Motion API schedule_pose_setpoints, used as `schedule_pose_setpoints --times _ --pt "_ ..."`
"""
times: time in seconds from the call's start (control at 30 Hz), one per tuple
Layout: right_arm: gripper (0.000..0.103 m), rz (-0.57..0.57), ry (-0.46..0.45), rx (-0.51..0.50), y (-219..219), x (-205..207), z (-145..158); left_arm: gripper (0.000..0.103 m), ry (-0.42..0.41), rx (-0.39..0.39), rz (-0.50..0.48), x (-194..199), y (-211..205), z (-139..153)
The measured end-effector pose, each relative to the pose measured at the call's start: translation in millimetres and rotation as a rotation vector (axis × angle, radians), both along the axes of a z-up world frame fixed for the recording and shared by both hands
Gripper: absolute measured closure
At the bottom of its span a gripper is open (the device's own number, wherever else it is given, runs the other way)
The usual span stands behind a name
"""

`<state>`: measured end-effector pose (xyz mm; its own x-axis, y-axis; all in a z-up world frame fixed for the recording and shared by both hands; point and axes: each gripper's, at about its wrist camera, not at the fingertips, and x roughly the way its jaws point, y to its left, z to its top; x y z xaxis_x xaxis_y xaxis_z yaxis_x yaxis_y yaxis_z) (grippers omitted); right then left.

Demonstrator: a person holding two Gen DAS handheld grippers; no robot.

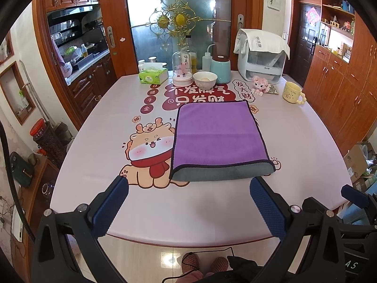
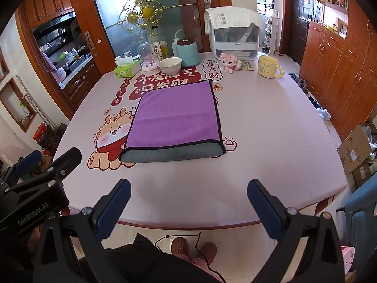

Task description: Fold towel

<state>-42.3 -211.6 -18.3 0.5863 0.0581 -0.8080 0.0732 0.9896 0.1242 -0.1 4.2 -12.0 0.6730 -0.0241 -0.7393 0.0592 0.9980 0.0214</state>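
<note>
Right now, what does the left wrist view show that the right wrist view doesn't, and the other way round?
Only the left wrist view shows the red-lidded jar on the floor clearly, and just a fingertip of the right gripper at its right edge. Only the right wrist view shows the left gripper body with its GenRobot.AI label, and shoes along the cabinets. Both share the folded purple towel lying flat on the table, the yellow mug, and open, empty fingers.

Both wrist views look forward between wide-apart jaws from above the table's (image 1: pixel 99 141) near edge. Both share the towel (image 1: pixel 216 132) ahead; right view sits further right.
</note>
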Motion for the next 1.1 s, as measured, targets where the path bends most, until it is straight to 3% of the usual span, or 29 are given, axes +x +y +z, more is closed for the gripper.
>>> schedule_pose_setpoints --times 0.5,1.1 --pt "0.004 -0.078 0.053 0.023 11 -1 4 0.001 0.051 -0.031 -0.071 10 11 0" --pt "0.004 -0.135 0.038 0.008 31 6 0 0.001 0.138 -0.028 -0.202 40 34 -18"
